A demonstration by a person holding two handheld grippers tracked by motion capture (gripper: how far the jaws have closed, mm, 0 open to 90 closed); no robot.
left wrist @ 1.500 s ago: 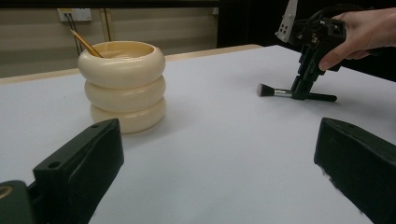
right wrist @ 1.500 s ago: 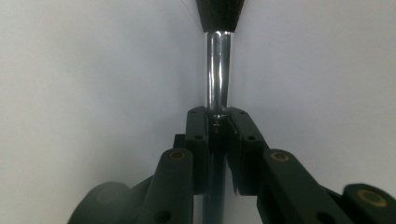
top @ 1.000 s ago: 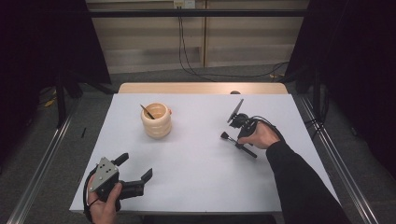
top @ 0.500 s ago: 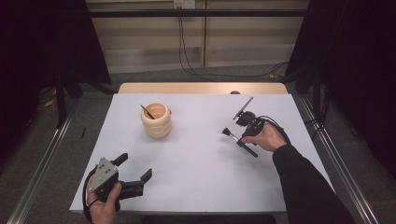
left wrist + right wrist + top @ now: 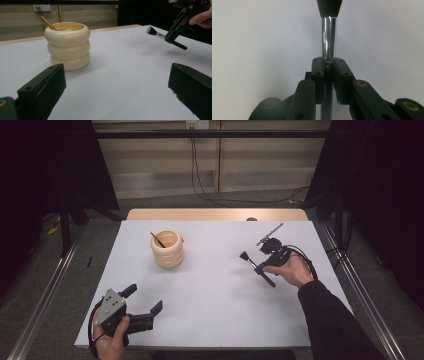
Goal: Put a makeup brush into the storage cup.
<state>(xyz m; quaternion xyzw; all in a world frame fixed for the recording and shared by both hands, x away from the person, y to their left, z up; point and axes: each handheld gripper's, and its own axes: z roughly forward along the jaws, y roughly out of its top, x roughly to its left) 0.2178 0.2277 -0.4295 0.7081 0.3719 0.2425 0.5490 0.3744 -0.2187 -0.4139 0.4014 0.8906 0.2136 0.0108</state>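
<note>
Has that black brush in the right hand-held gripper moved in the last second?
Yes. The brush, clamped in the right hand-held gripper, has shifted slightly right and toward the far edge of the table, farther from the cream pot, which has stayed put.

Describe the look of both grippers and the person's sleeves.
Left gripper: black body and jaws, grey three-cornered plate on top, black cable looping behind. Right gripper: black, with brass-coloured pivots, black cable looping beside it. The right arm wears a black sleeve.

Overhead light falls evenly on the white matte tabletop (image 5: pixel 215 285), bright against dark surrounding curtains. A soft shadow lies beneath the cream ribbed three-ring holder (image 5: pixel 67 45). The brush's chrome ferrule (image 5: pixel 328 37) glints; near black jaws in both gripper views are blurred.
</note>
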